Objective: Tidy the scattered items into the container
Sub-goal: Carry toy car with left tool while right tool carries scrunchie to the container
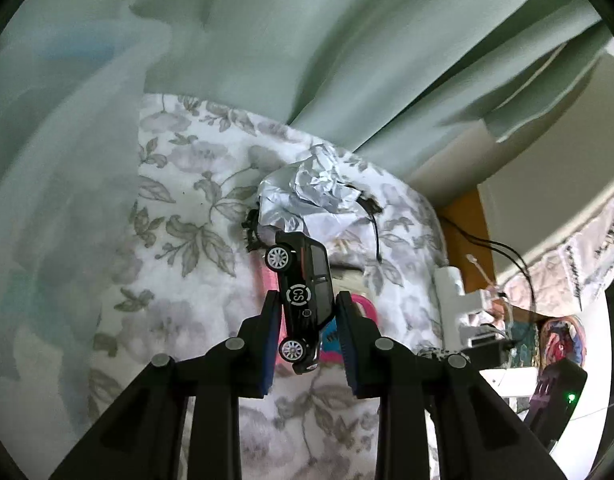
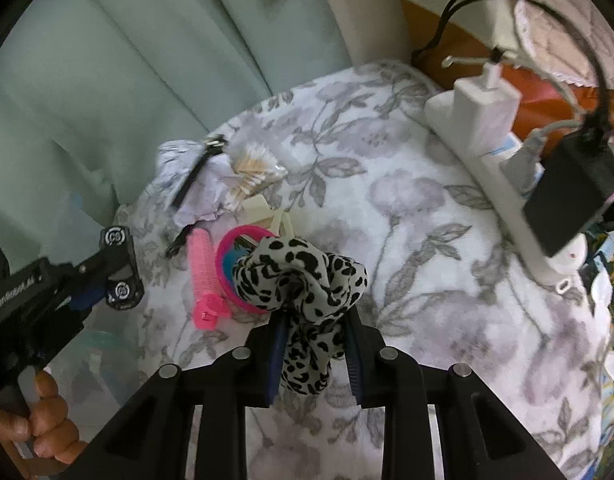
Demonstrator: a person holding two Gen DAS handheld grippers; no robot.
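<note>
Leopard-print scrunchie (image 2: 303, 300) hangs clamped in the right tool (image 2: 315, 356); the left tool (image 1: 305, 344) is clamped on a black toy car (image 1: 303, 300) above the floral bedspread (image 1: 179, 208). Gripped across its smooth sides, the car could slip out.

Right gripper (image 2: 313, 332) fingers pinch leopard scrunchie (image 2: 303, 280) (lifted off bedspread (image 2: 427, 240)).

A black toy car (image 1: 303, 300) with silver wheels and a "CS" roundel hangs nose-down above the floral bedspread (image 2: 407, 208) — lifted clear of it. A leopard-print scrunchie (image 2: 303, 292) dangles above the same cover, just beside a pink hair roller (image 2: 203, 276) and pink hoop (image 2: 227, 264) lying on it — crumpled paper (image 2: 195, 184) farther back.
</note>
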